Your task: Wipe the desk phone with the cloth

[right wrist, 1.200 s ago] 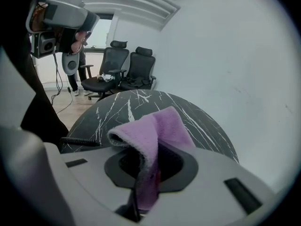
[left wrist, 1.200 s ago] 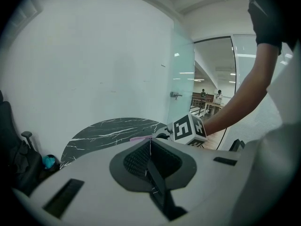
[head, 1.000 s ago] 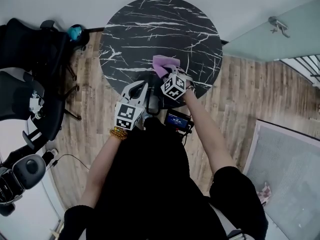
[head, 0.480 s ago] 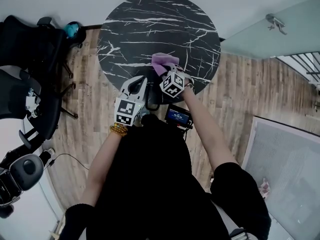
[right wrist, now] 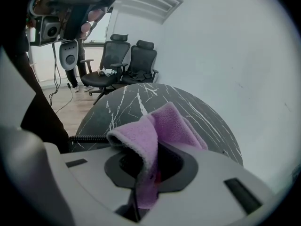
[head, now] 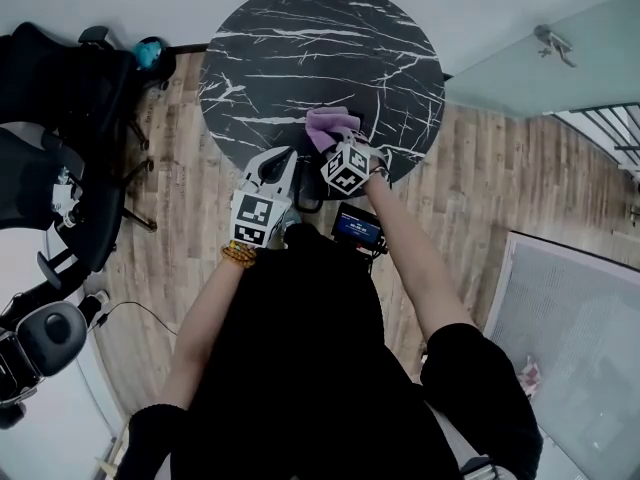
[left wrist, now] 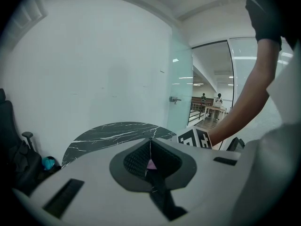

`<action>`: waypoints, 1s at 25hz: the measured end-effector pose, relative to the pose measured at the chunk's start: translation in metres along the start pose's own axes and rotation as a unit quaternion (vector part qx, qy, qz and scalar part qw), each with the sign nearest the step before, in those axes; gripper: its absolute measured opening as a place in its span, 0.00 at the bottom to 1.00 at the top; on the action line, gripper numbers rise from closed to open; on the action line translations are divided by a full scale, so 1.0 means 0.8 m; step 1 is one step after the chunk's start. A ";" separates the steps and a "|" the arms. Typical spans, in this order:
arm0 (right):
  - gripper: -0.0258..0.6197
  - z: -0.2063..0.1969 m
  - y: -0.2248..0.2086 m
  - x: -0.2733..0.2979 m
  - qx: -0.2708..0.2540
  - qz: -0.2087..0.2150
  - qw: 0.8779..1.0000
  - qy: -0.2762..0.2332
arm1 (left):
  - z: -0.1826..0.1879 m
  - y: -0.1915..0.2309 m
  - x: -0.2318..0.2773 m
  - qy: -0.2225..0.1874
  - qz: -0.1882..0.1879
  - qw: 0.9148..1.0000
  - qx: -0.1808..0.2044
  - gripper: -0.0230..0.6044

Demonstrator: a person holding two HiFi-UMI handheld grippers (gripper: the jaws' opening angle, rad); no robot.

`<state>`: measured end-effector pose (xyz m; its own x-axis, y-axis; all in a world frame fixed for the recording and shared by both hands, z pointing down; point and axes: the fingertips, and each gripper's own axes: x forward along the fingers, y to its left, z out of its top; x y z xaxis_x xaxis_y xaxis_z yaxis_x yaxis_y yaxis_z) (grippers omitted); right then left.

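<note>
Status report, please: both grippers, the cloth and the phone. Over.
Left gripper shut, empty. Right gripper shut on purple cloth, over the table. Desk phone at near table edge; contact with cloth not seen. No obstacle seen.

Bunched lilac fleece cloth [right wrist: 157,126], folded over, is pinched in the right gripper [right wrist: 148,171] at the round black marbled table's [head: 300,58] 6 o'clock edge. Black desk phone [head: 357,229], blue screen lit, lies at the cloth's 5 o'clock.
</note>
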<state>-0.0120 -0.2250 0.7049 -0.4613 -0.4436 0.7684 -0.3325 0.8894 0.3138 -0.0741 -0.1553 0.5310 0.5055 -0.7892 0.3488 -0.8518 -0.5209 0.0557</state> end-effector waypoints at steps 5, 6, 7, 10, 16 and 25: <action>0.13 -0.004 0.012 0.000 0.005 0.007 1.000 0.004 | -0.006 0.000 -0.009 0.003 0.003 1.000 -0.003 0.06; 0.13 -0.005 0.014 0.000 0.005 0.008 1.000 0.005 | -0.006 0.000 -0.011 0.002 0.003 1.000 -0.005 0.06; 0.13 -0.006 0.016 0.000 0.005 0.009 1.000 0.007 | -0.007 0.000 -0.012 0.001 0.003 1.000 -0.006 0.06; 0.13 -0.008 0.023 0.000 0.005 0.013 1.000 0.012 | -0.009 0.001 -0.016 0.002 0.005 1.000 -0.007 0.06; 0.13 -0.011 0.034 -0.001 0.007 0.020 1.000 0.018 | -0.009 -0.004 -0.022 0.002 0.000 1.000 0.006 0.06; 0.13 -0.016 0.053 -0.001 0.008 0.037 0.999 0.023 | -0.017 -0.003 -0.030 0.006 0.006 1.000 0.003 0.06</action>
<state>-0.0156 -0.1854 0.7247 -0.4475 -0.3711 0.8136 -0.3128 0.9173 0.2464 -0.0858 -0.1308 0.5354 0.4940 -0.7908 0.3614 -0.8565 -0.5141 0.0458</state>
